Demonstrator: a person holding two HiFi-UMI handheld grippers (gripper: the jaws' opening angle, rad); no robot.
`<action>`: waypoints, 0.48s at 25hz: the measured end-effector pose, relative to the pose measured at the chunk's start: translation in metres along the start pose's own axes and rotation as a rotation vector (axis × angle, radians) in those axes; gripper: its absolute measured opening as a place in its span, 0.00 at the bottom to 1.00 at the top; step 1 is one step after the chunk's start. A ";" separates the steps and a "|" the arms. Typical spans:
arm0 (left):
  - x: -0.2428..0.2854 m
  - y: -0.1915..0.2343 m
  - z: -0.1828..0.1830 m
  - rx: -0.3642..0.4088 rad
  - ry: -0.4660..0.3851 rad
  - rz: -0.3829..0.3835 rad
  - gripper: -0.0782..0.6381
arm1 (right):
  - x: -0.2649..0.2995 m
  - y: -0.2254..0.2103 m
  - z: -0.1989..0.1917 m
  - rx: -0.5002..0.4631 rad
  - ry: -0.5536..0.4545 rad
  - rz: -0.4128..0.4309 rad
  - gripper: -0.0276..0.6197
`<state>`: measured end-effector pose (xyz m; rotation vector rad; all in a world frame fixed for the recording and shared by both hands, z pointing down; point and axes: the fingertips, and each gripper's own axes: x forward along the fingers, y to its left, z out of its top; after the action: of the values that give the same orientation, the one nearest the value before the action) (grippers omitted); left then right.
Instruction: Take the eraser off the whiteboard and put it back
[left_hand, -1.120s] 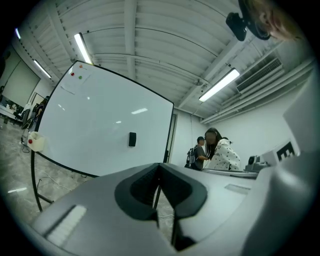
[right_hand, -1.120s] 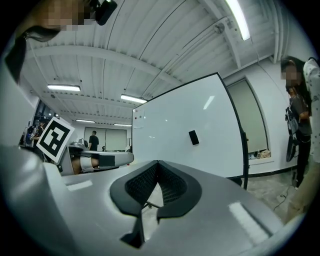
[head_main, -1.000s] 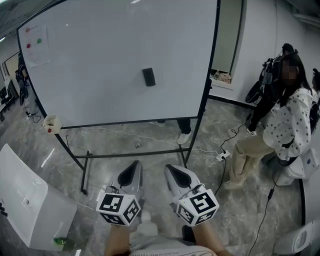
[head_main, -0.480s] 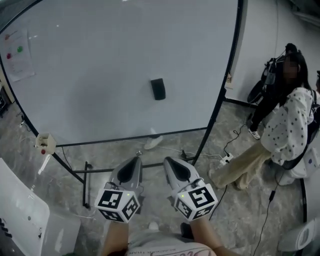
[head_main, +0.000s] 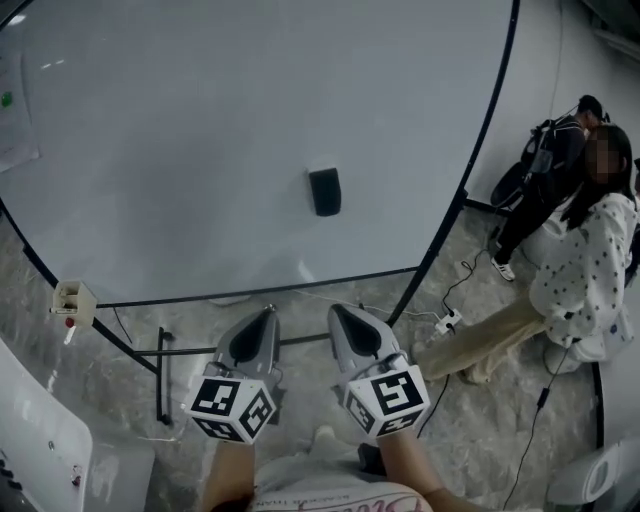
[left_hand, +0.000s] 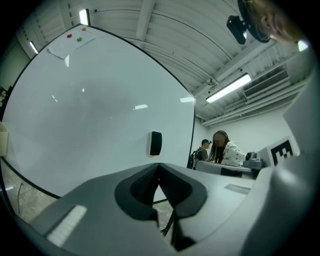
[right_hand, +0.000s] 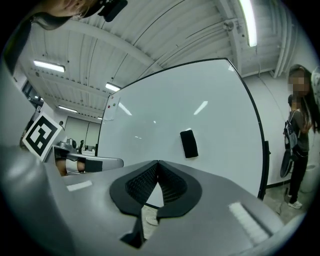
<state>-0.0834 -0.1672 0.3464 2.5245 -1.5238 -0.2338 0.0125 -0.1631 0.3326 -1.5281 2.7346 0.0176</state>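
Note:
A black eraser sticks on the large whiteboard, a little right of its middle. The same eraser shows in the left gripper view and the eraser in the right gripper view. My left gripper and right gripper are held side by side well short of the board, pointing level at it. Both have their jaw tips touching and nothing between them. The left gripper and the right gripper each show the closed tips in their own views.
The board stands on a black frame with a foot bar on a marbled floor. A small box hangs at its lower left corner. A person in a dotted top sits at the right, with cables on the floor nearby.
Both grippers and the head have come closer to the whiteboard; the board and eraser look bigger, and the eraser sits lower and slightly further right in the head view.

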 end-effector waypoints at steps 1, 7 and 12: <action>0.006 0.004 0.000 -0.004 0.000 0.002 0.11 | 0.007 -0.003 0.002 -0.007 -0.004 -0.002 0.05; 0.050 0.027 0.009 -0.003 -0.013 0.016 0.11 | 0.055 -0.030 0.009 -0.035 -0.005 0.001 0.05; 0.083 0.047 0.022 -0.006 -0.049 0.037 0.11 | 0.094 -0.053 0.022 -0.082 -0.014 -0.013 0.05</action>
<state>-0.0907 -0.2645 0.3326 2.5010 -1.5840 -0.2964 0.0088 -0.2706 0.3092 -1.5582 2.7459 0.1422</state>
